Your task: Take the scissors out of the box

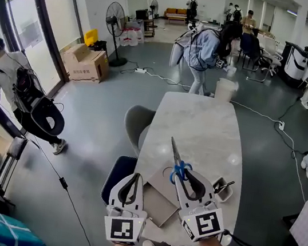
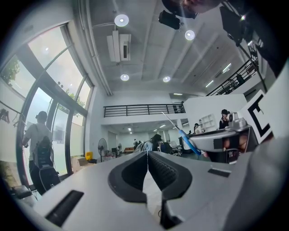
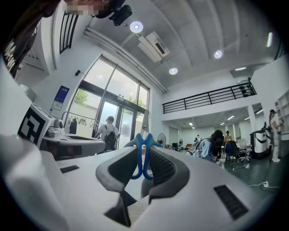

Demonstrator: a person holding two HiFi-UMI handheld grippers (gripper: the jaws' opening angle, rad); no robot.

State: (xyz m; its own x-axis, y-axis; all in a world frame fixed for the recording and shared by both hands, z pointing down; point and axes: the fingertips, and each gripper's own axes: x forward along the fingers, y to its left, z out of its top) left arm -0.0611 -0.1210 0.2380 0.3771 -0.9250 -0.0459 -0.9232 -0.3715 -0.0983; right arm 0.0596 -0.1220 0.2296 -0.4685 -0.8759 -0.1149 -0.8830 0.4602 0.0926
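The scissors (image 1: 176, 159) have blue handles and long silver blades that point up and away over the white table (image 1: 205, 127). My right gripper (image 1: 183, 175) is shut on the blue handles, which show pinched between its pads in the right gripper view (image 3: 142, 158). A flat grey-brown box (image 1: 159, 206) lies open on the table's near end, just below and between both grippers. My left gripper (image 1: 132, 181) hovers at the table's left edge, shut with nothing in it (image 2: 147, 155). In the left gripper view the scissors (image 2: 186, 136) rise at the right.
A small black tray (image 1: 222, 188) with a dark item sits right of the right gripper. A grey chair (image 1: 136, 124) and a blue chair (image 1: 116, 178) stand at the table's left side. A white bin (image 1: 225, 89) stands beyond the far end. Several people stand around.
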